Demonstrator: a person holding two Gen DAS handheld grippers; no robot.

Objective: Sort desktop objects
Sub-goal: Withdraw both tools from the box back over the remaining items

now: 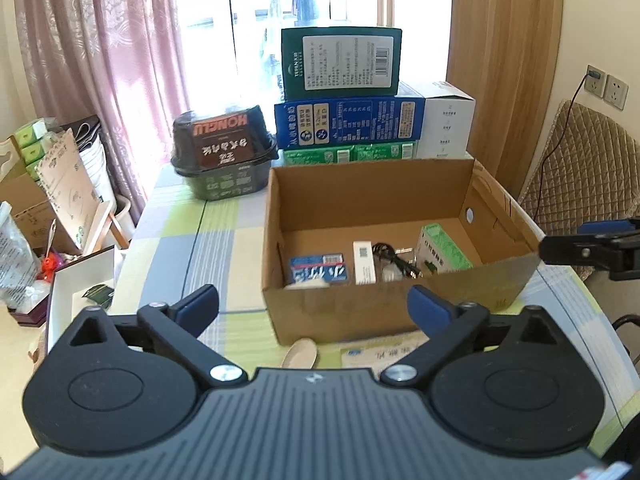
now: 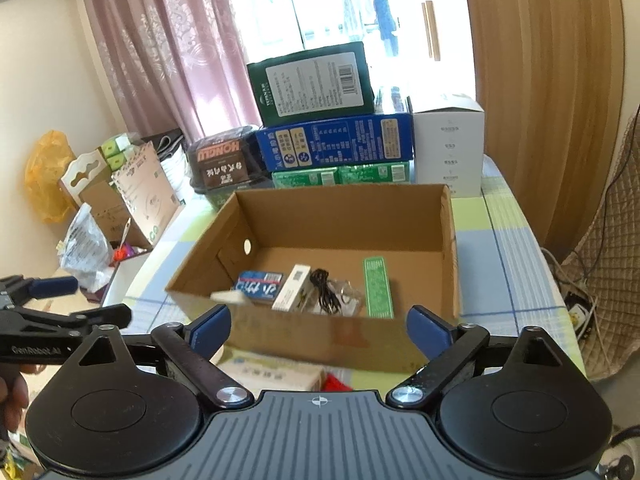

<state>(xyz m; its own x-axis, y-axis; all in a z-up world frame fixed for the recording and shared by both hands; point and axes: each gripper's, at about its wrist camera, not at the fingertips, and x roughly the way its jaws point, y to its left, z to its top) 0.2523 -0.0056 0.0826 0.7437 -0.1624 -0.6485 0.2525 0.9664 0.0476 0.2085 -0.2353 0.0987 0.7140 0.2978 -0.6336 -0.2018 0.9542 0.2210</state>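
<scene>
- The left claw (image 1: 314, 306), matte black plastic with blue rubber pads, stands spread wide with nothing between its pads.
- The right claw (image 2: 319, 330), of the same black-and-blue build, is likewise spread wide and holds nothing.
- Just ahead of both claws sits an open rectangular brown corrugated cardboard box (image 1: 276, 216) on the worktop (image 1: 224, 220), which wears a soft checked cloth of pale green, grey and blue.
- Inside the box, along its near wall, lie a flat blue printed carton (image 1: 318, 270), a slim white carton with a barcode (image 1: 364, 262), a coiled black cable in clear wrap (image 1: 394, 260) and a green-and-white patterned carton (image 1: 442, 250).
- Beneath the left claw, on the cloth in front of the box, lies a pale rounded wooden spoon (image 1: 300, 354) beside a flat cream printed packet (image 1: 380, 354).
- Beyond the box, well ahead of the claws, rises a stack of glossy green, blue and white cartons (image 1: 348, 118); left of it sits a dark rounded plastic food tub (image 1: 224, 152).
</scene>
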